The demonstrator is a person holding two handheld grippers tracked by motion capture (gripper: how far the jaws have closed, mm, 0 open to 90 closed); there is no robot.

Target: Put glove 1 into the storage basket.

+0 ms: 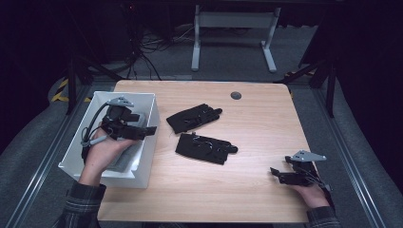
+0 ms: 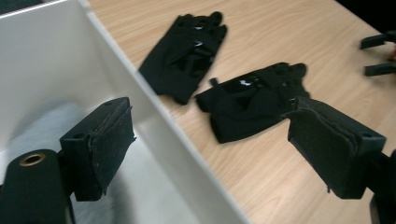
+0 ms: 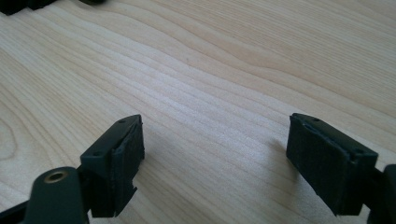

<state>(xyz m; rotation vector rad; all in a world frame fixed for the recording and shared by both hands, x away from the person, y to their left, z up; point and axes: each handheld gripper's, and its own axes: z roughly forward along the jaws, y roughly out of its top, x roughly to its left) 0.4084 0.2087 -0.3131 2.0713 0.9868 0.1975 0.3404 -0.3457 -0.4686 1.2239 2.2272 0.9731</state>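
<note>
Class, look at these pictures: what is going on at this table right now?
A person works at a wooden table with a gripper in each hand. The left gripper hangs open over a white bin at the table's left edge, with nothing between its jaws; something grey lies inside the bin. Two black gloves lie side by side on the table, untouched. The right gripper rests open near the table's right front corner, holding nothing.

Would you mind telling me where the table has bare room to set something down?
Bare wood lies along the near edge between the white bin and the right gripper, and across the far right corner. The middle is crowded by two black gloves.
</note>
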